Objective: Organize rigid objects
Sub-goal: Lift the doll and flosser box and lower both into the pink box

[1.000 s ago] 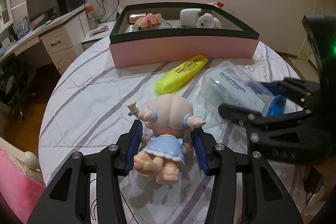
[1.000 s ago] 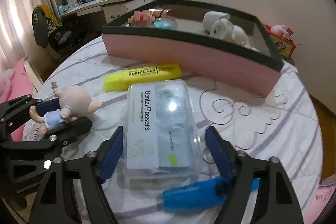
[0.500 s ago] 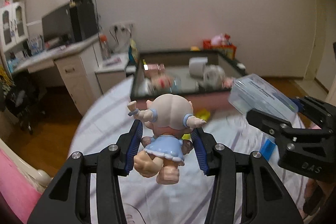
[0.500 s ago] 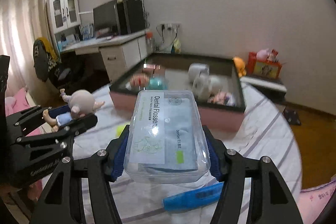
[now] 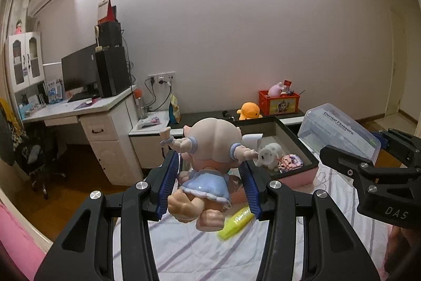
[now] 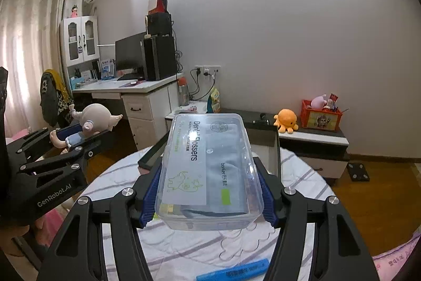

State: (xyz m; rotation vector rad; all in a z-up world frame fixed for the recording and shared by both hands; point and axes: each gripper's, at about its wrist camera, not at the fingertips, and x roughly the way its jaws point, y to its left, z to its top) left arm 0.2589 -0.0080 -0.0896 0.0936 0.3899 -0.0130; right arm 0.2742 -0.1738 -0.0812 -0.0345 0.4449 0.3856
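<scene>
L tongs [image 5: 209, 186] clamped on doll [image 5: 208, 162], held in the air, back to cam, head up, long axis roughly upright btwn blue pads [image 5: 168, 183]. R tongs [image 6: 208, 191] clamped on flosser box [image 6: 208, 170], also in the air, long axis running fwd along the fingers, label up. Step looks like carry w/ both items lifted; next: bring each over pink tray [image 5: 297, 178] ahead on the worktop [image 5: 200, 249], lower, release. Yellow marker [image 5: 235, 221] & blue marker [image 6: 234, 271] lie loose below.
</scene>
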